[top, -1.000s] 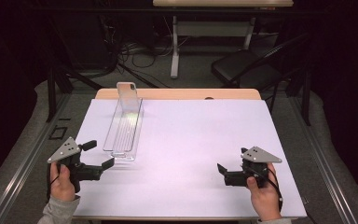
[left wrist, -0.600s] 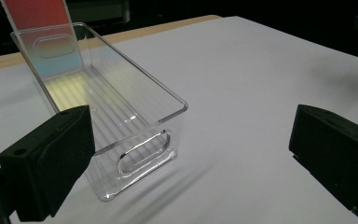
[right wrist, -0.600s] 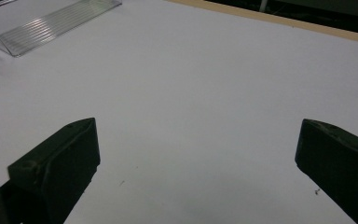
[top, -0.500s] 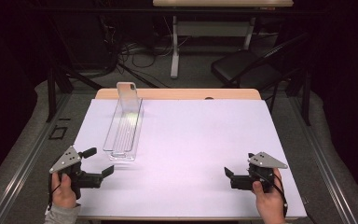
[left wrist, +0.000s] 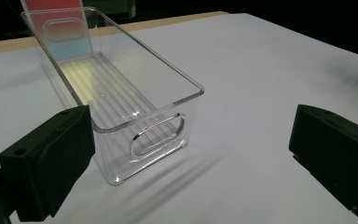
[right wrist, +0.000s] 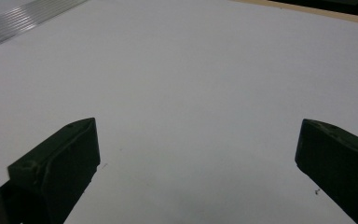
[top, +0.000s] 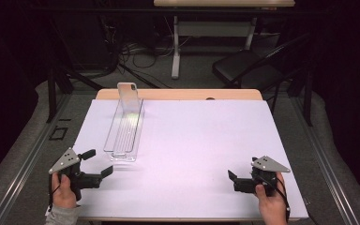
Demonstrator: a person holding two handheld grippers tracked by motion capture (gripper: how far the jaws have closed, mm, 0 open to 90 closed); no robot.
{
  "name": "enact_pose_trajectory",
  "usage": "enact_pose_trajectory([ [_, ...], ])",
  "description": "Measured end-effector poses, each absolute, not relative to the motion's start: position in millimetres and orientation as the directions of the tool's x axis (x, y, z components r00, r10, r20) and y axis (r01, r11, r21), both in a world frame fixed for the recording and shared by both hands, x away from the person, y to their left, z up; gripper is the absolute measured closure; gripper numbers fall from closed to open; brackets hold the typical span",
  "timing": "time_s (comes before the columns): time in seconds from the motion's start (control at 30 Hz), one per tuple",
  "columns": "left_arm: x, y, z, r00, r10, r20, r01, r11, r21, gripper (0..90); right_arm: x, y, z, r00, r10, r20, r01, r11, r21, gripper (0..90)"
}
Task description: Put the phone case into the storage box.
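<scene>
i have drawn both my tongs back toward my edge of the white-covered table [top: 192, 140] over the last second. my left gripper [top: 98, 163] hangs released just short of the long clear plastic bin [top: 124, 126]; my right gripper [top: 234, 178], also released, sits well apart from the bin. i judge nothing is started yet; the bin stands untouched.

Change over the last second, referred to the clear bin [top: 124, 125]. Left gripper [top: 96, 163]: drawn back from just beside the bin's near end toward the tabletop's [top: 201, 140] near edge, fingers spread wide. Right gripper [top: 231, 179]: likewise drawn back toward the near edge, farther from the bin, fingers held apart over bare tabletop.
</scene>
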State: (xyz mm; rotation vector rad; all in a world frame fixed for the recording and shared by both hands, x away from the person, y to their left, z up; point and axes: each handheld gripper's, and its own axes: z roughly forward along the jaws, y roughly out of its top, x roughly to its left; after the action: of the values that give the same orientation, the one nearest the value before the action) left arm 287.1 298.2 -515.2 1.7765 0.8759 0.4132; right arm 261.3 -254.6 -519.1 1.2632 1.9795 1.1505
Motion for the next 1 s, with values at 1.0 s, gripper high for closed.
enact_pose_trajectory([
  [1.0, 294, 305, -529, 0.66, 0.735, -0.153, 0.387, -0.158, 0.909, 0.5, 266, -263, -535, -0.396, 0.918, 0.035, 0.482, 0.175, 0.859, 0.0],
])
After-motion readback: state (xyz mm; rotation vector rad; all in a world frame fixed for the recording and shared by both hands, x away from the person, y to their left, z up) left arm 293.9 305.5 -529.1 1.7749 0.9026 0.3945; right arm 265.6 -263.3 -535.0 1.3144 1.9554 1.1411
